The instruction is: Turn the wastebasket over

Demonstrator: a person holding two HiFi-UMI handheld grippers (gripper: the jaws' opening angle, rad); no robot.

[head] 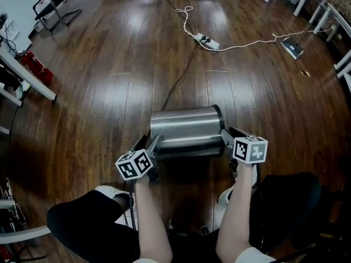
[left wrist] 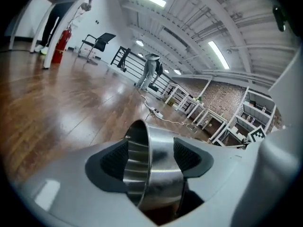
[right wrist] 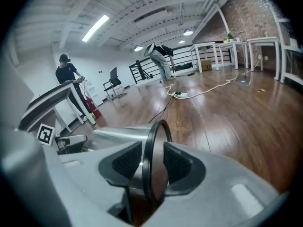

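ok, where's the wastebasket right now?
In the head view the wastebasket lies on its side on the wood floor, low centre, between the left gripper at its open end and the right gripper at its black-ringed end.

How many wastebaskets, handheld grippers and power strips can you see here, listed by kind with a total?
wastebasket: 1
grippers: 2 (left gripper, right gripper)
power strip: 1
Total: 4
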